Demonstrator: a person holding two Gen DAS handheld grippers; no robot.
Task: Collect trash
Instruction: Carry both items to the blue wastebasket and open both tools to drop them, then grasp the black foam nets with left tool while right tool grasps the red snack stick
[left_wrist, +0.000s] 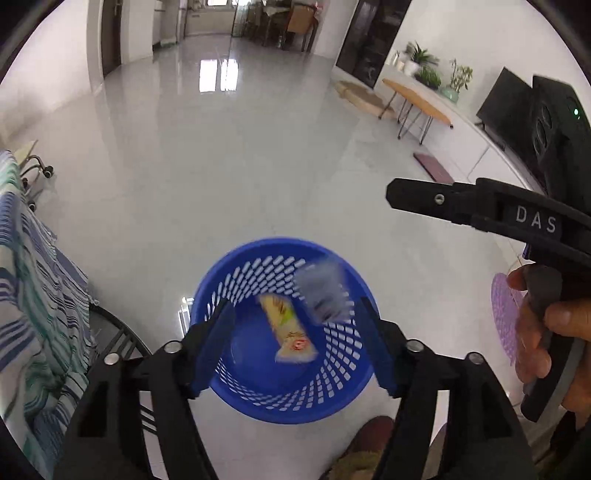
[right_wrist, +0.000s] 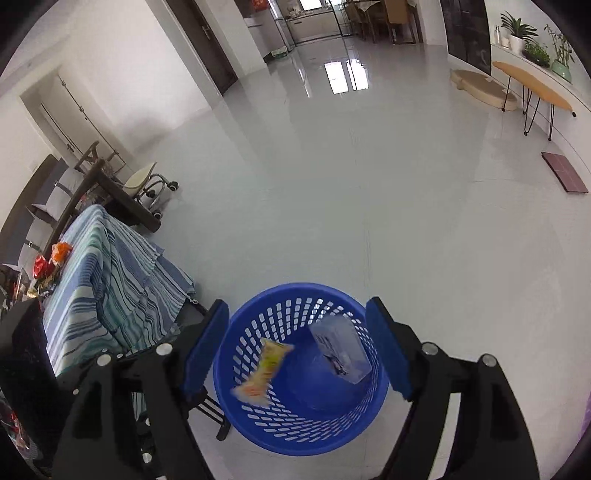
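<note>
A blue perforated trash basket (left_wrist: 258, 402) stands on the floor below both grippers; it also shows in the right wrist view (right_wrist: 295, 439). Inside it are a yellow snack wrapper (left_wrist: 290, 328) (right_wrist: 264, 371) and a pale blue-grey packet (left_wrist: 323, 293) (right_wrist: 341, 350), both motion-blurred as if falling. My left gripper (left_wrist: 295, 343) is open and empty above the basket. My right gripper (right_wrist: 297, 352) is open and empty above it too; its body (left_wrist: 480, 206) shows at right in the left wrist view.
A table with a striped blue-green cloth (right_wrist: 110, 277) stands left of the basket, with more wrappers (right_wrist: 48, 266) on its far end. A wheeled chair (right_wrist: 147, 184) is beyond it. A purple mat (left_wrist: 506, 317) lies at right. Side table (right_wrist: 532, 88) far right.
</note>
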